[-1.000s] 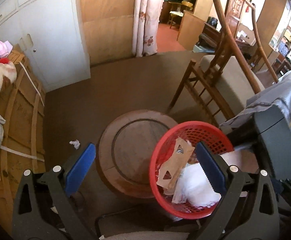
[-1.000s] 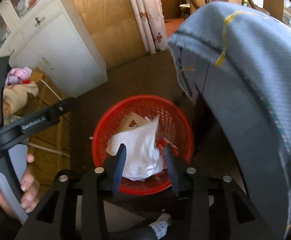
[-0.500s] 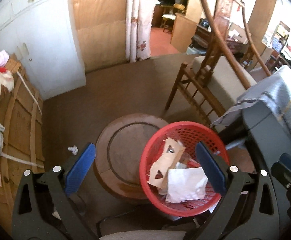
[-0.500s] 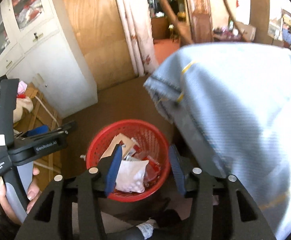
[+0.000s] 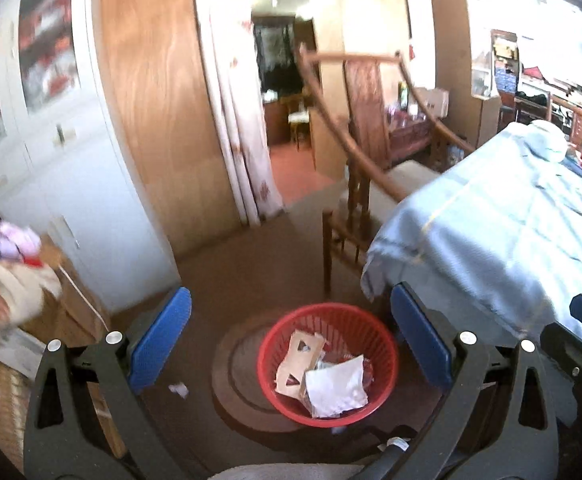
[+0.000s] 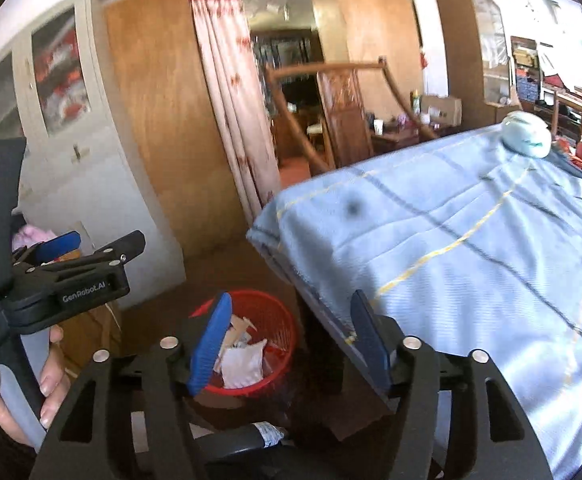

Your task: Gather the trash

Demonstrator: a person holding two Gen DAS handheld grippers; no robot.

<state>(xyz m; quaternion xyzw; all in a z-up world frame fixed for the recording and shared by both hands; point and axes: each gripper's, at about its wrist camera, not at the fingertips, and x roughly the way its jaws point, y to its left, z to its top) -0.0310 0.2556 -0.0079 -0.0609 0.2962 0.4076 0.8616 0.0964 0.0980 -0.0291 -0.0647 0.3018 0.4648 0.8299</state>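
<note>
Plainly, the blue-clothed counter [image 6: 471, 248] fills the right gripper's [image 6: 291, 340] view from 1 to 5 o'clock, and that gripper hangs released and empty. The left gripper [image 5: 291, 344] is spread wide, holding nothing. A likely slip: one crumpled white scrap [image 5: 179, 389] lies on the floor [image 5: 251, 272] at 8 o'clock of the red basket [image 5: 383, 344], small and easily missed or pinched badly. The basket holds torn brown card [image 5: 297, 364] and white paper [image 5: 337, 386], loosely heaped.
</note>
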